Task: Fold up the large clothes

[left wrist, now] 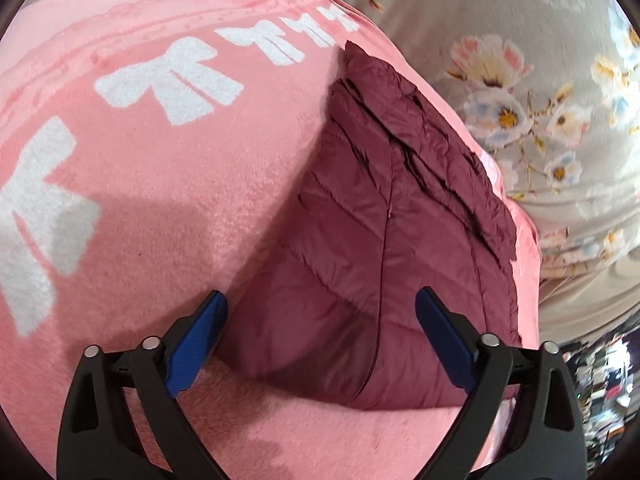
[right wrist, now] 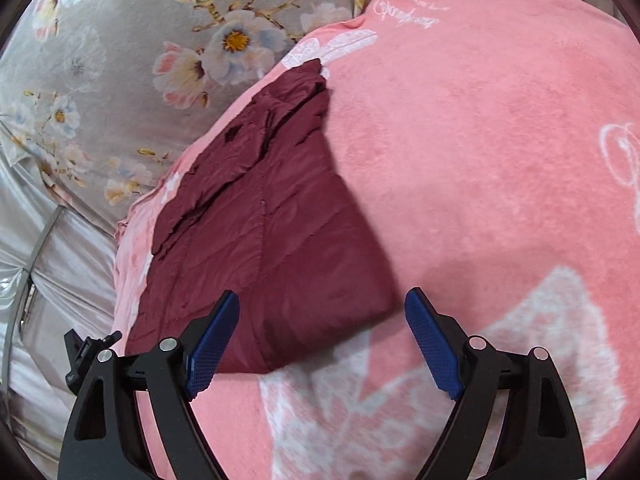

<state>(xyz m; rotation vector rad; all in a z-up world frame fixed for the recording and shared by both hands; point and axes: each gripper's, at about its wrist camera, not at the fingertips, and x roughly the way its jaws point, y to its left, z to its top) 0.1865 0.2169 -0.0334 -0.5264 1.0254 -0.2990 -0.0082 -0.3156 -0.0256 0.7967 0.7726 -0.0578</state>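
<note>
Pink fleece covers most of both views: a pink blanket [left wrist: 168, 208] with white bow shapes [left wrist: 172, 80] woven into it, spread over a grey floral bedsheet [left wrist: 520, 92] that shows along its far edge.

From the left wrist camera, the bows lie to the left of and beyond the left gripper [left wrist: 322, 300]. Its 2 blue-padded fingers [left wrist: 200, 332] stand wide apart with nothing between them but air, so it is released. Straight ahead of it, and running away toward the upper right, lies the maroon quilted jacket [left wrist: 360, 232], folded into a long narrow bundle on the blanket. The jacket's near rounded end sits between and just under the 2 fingertips; I cannot tell whether either pad touches it. Right of the jacket, a thin strip of pink, then the floral sheet, and dark clutter at the far right edge.

From the right wrist camera, the floral sheet [right wrist: 120, 80] and pale satin bedding fill the left. A small black part sticks out beside the left finger. The maroon jacket [right wrist: 260, 220] lies ahead and left of the right gripper [right wrist: 322, 300], its near corner reaching in between the fingertips. This gripper too is spread open, gripping nothing. To its right stretches pink blanket [right wrist: 460, 160] with a large pale bow [right wrist: 540, 340] beneath and beyond the right finger.
</note>
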